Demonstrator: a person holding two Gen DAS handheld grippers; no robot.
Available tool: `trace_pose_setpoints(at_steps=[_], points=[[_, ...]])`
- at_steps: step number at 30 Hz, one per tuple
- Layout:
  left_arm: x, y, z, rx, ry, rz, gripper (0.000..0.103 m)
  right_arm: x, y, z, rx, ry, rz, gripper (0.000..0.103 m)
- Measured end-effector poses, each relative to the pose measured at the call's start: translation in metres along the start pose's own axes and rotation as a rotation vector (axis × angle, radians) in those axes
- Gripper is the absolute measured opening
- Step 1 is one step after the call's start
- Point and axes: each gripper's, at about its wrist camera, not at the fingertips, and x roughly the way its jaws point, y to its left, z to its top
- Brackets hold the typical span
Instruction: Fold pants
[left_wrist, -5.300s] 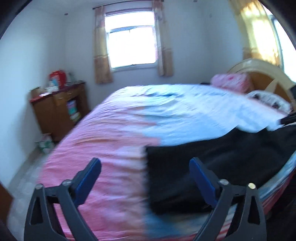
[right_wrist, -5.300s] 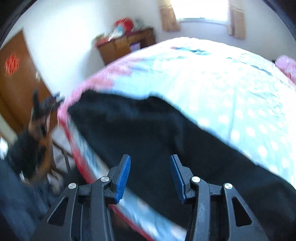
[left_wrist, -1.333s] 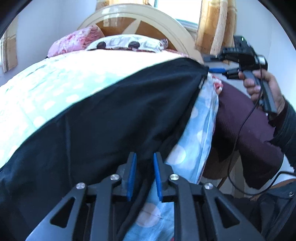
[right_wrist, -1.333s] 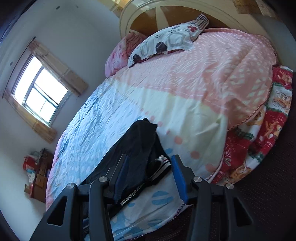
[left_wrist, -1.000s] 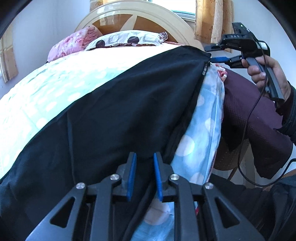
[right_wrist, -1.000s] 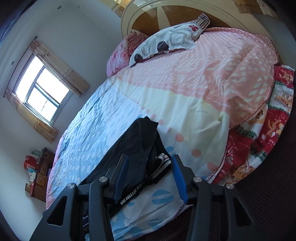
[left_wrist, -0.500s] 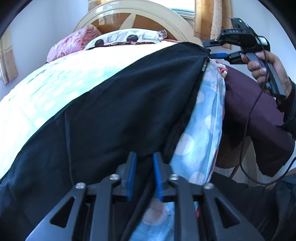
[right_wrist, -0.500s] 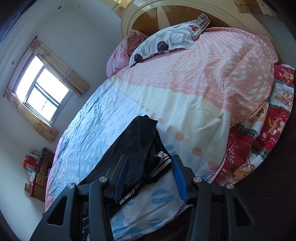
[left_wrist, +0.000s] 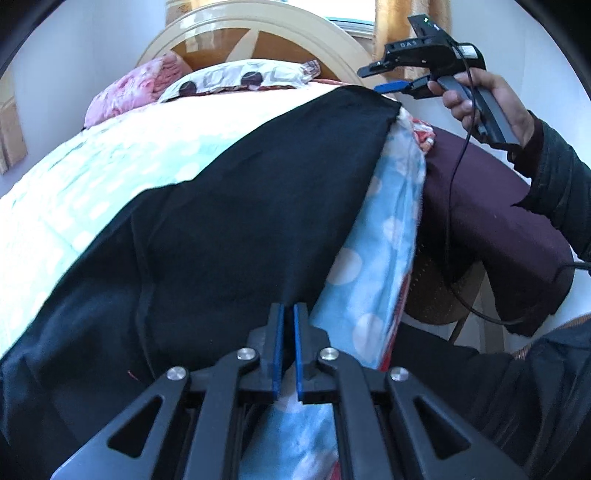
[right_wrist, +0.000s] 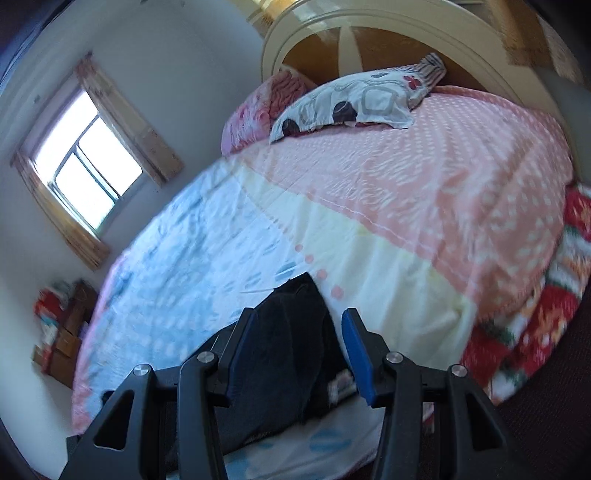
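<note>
A: Count? 
B: 1 pair black pants (left_wrist: 236, 229), 2 grippers, 2 pillows at the headboard (left_wrist: 258, 31): pink one (left_wrist: 129, 92) + patterned one (left_wrist: 243, 75).
A: Pants where, which way?
B: On the bed (right_wrist: 369, 229), along its near edge. Long axis runs from the left gripper (left_wrist: 287, 347) toward the headboard end, far end just below the right gripper (left_wrist: 391, 79).
A: Gripper states?
B: Left: fingers nearly together, narrow gap, pinching the pants edge by the blue dotted sheet (left_wrist: 373, 258). Right: held up in the hand (left_wrist: 484, 96), fingers spread, nothing gripped; pants bunch sits between + below them in its own view.
</note>
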Motion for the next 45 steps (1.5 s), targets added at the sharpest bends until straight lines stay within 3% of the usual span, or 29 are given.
trace_pose_setpoints(at_steps=[3, 10, 12, 13, 14, 19, 23, 26, 27, 28, 29, 30, 33, 36, 38, 41, 43, 45], points=[[0.005, 0.006, 0.0, -0.029, -0.006, 0.006, 0.013, 0.022, -0.003, 0.013, 0.01, 0.079, 0.033, 0.049], [0.007, 0.011, -0.001, -0.054, -0.017, 0.019, 0.018, 0.071, -0.011, 0.029, 0.077, 0.295, 0.193, 0.049], [0.007, 0.011, 0.0, -0.055, -0.021, 0.023, 0.021, 0.078, -0.007, 0.027, 0.054, 0.321, 0.184, 0.025], [0.006, 0.012, 0.0, -0.061, -0.023, 0.022, 0.023, 0.079, -0.005, 0.026, 0.048, 0.319, 0.169, 0.016], [0.006, 0.013, -0.001, -0.067, -0.025, 0.018, 0.024, 0.077, -0.002, 0.026, 0.035, 0.305, 0.172, 0.014], [0.006, 0.02, -0.001, -0.1, -0.038, 0.007, 0.035, 0.047, 0.025, 0.029, -0.08, 0.152, 0.201, 0.013], [0.009, 0.017, 0.0, -0.084, -0.05, 0.014, 0.039, 0.049, 0.032, 0.028, -0.16, 0.082, 0.089, 0.013], [0.009, 0.015, -0.002, -0.077, -0.05, 0.012, 0.043, 0.072, 0.015, 0.022, -0.114, 0.156, 0.047, 0.017], [0.008, 0.014, -0.002, -0.073, -0.048, 0.014, 0.043, 0.074, 0.008, 0.02, -0.097, 0.165, 0.036, 0.023], [0.007, 0.014, -0.002, -0.073, -0.047, 0.014, 0.044, 0.073, 0.006, 0.019, -0.096, 0.163, 0.016, 0.042], [0.006, 0.015, -0.001, -0.077, -0.045, 0.011, 0.044, 0.068, 0.003, 0.019, -0.1, 0.148, -0.014, 0.054], [0.005, 0.015, 0.001, -0.084, -0.041, 0.012, 0.045, 0.061, 0.001, 0.019, -0.101, 0.13, -0.029, 0.057], [-0.007, 0.015, 0.003, -0.093, -0.07, 0.026, 0.051, 0.027, 0.001, 0.015, -0.111, 0.044, -0.076, 0.058], [-0.019, 0.022, 0.007, -0.112, -0.12, 0.063, 0.067, -0.011, 0.01, 0.006, -0.135, -0.051, -0.056, 0.058], [-0.021, 0.028, 0.009, -0.129, -0.131, 0.086, 0.073, -0.021, 0.02, -0.005, -0.177, -0.042, -0.017, 0.058], [-0.019, 0.04, 0.004, -0.162, -0.114, 0.115, 0.073, -0.023, 0.024, -0.023, -0.224, -0.04, -0.15, 0.058], [-0.017, 0.046, 0.0, -0.191, -0.104, 0.124, 0.073, -0.014, 0.014, -0.031, -0.195, 0.01, -0.106, 0.058], [-0.016, 0.049, -0.005, -0.205, -0.099, 0.118, 0.073, -0.006, 0.005, -0.037, -0.176, 0.032, -0.099, 0.051]])
